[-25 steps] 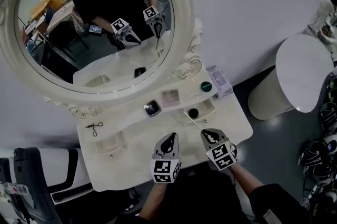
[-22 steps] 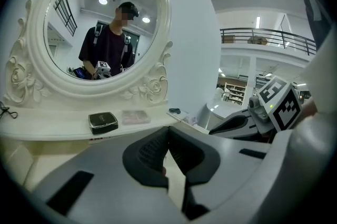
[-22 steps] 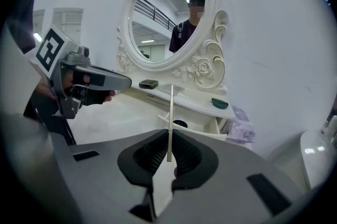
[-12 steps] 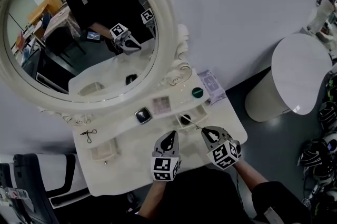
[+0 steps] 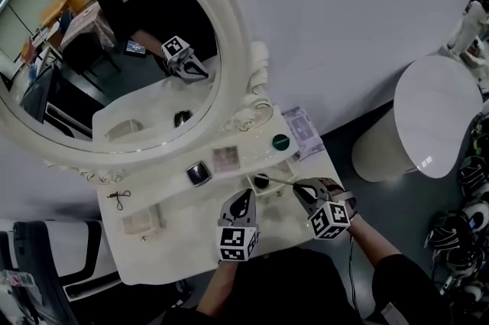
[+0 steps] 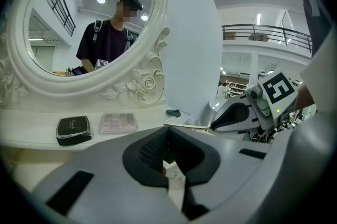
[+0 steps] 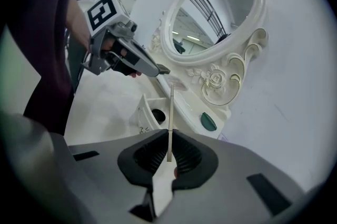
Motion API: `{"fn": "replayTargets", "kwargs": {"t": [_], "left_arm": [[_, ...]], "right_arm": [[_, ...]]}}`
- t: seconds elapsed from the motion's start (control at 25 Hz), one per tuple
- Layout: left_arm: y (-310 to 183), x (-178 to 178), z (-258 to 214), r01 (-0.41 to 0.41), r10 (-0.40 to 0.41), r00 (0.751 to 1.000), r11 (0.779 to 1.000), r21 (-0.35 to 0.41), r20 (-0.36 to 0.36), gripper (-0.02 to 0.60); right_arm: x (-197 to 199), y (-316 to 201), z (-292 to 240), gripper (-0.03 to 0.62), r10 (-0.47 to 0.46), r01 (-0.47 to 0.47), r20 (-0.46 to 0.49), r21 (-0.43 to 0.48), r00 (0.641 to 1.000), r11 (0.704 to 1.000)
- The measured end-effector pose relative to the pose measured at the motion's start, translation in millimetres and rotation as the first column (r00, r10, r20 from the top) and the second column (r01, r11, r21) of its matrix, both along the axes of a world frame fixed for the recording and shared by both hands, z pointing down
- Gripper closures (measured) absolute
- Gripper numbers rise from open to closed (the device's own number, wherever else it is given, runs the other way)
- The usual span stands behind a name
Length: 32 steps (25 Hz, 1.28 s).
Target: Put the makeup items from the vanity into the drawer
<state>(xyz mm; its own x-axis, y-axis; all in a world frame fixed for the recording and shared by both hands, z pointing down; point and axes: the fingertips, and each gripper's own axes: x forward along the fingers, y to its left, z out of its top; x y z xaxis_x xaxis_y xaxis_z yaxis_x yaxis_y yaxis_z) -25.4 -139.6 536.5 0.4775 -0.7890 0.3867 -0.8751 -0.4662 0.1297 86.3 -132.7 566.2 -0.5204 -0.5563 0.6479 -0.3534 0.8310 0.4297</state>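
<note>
1. Right tool [image 5: 299, 191]: closed on the near end of a slim pale stick [image 7: 171, 107], a pencil or brush handle; which of the two cannot be told. The rest of the stick juts out past the jaws.
2. Left tool [image 5: 244, 195]: jaws together with nothing between them, held above the tabletop [image 5: 191, 239] just beside the right tool.
3. Change over the last second: the right tool has rolled. The stick, which earlier slanted steeply across the head view, now lies flatter. Its free end reaches the small open drawer [image 7: 142, 109] at the right of the vanity.
4. Drawer contents: a black round item [image 5: 261, 180] already lies inside, close to the stick's tip. Whether the tip touches it cannot be told.
5. Meaning for the task: the stick appears lined up for release into the drawer. The probable next step is to lower it and part the jaws, though its length may call for an angled entry.
6. Items still out, on the shelf under the mirror [image 5: 114, 56]: a black compact [image 5: 199, 173], an eyeshadow palette [image 5: 225, 157] and a green round lid [image 5: 281, 141]. By this count the task is well short of complete.
</note>
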Motion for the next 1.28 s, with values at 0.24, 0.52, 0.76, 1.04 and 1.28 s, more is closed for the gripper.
{"fn": "replayTargets", "kwargs": {"t": [0.24, 0.52, 0.76, 1.04, 1.28], "left_arm": [[-13, 10, 10, 0.006, -0.006, 1.000, 1.000, -0.021, 0.008, 0.566], [-27, 23, 20, 0.000, 0.000, 1.000, 0.999, -0.043, 0.019, 0.566], [-33, 28, 24, -0.002, 0.003, 1.000, 0.998, -0.061, 0.019, 0.566], [-35, 25, 27, 0.003, -0.001, 1.000, 0.998, -0.069, 0.023, 0.566], [-34, 23, 25, 0.001, 0.000, 1.000, 0.998, -0.066, 0.022, 0.566]], "right_arm": [[6, -21, 13, 0.551, -0.180, 0.179, -0.078, -0.023, 0.981, 0.984], [2, -38, 26, 0.551, -0.339, 0.334, -0.139, -0.065, 0.930, 0.941], [-4, -41, 34, 0.551, -0.383, 0.373, -0.127, -0.097, 0.915, 0.923], [-5, -43, 34, 0.540, -0.356, 0.346, -0.054, -0.135, 0.933, 0.928], [-4, -42, 30, 0.542, -0.322, 0.315, -0.043, -0.115, 0.946, 0.942]]}}
